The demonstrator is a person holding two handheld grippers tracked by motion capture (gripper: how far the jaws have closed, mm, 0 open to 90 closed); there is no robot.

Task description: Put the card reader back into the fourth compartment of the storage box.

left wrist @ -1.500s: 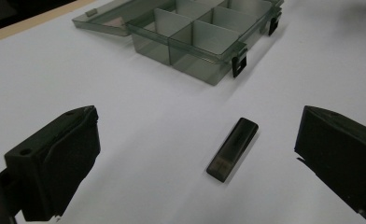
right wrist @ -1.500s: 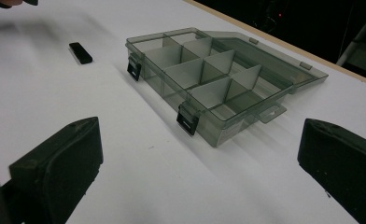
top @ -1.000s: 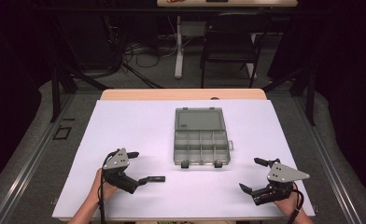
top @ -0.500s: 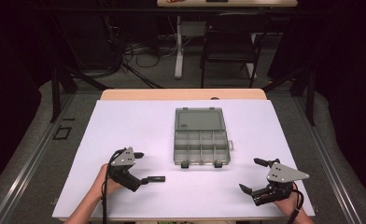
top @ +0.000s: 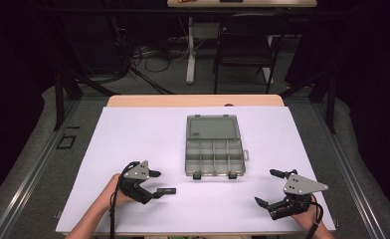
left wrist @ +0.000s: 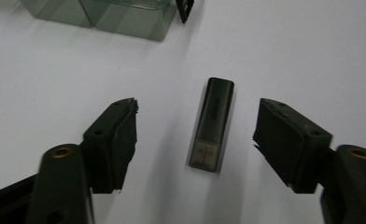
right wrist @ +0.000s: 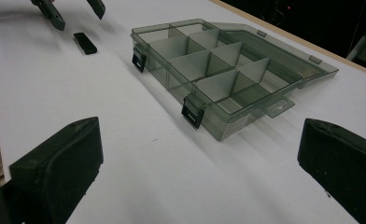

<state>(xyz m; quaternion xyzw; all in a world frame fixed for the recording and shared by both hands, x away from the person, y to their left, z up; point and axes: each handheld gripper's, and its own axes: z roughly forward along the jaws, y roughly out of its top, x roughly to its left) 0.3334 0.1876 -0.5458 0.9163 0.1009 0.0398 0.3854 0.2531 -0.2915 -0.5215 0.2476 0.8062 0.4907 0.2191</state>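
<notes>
Black USB stick (left wrist: 212, 124) is lying near the table's (top: 133, 129) front edge, now framed by the left gripper (top: 158, 182), wide open, having moved in. Right gripper (top: 269, 188) is resting open, empty.

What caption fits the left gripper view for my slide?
Open left hand-held gripper straddling a small black USB stick lying flat on the white table, not yet touching it.

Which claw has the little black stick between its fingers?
The left claw. The little black stick lies on the table between its open jaws, untouched. The right claw is open too, with only bare table between.
</notes>
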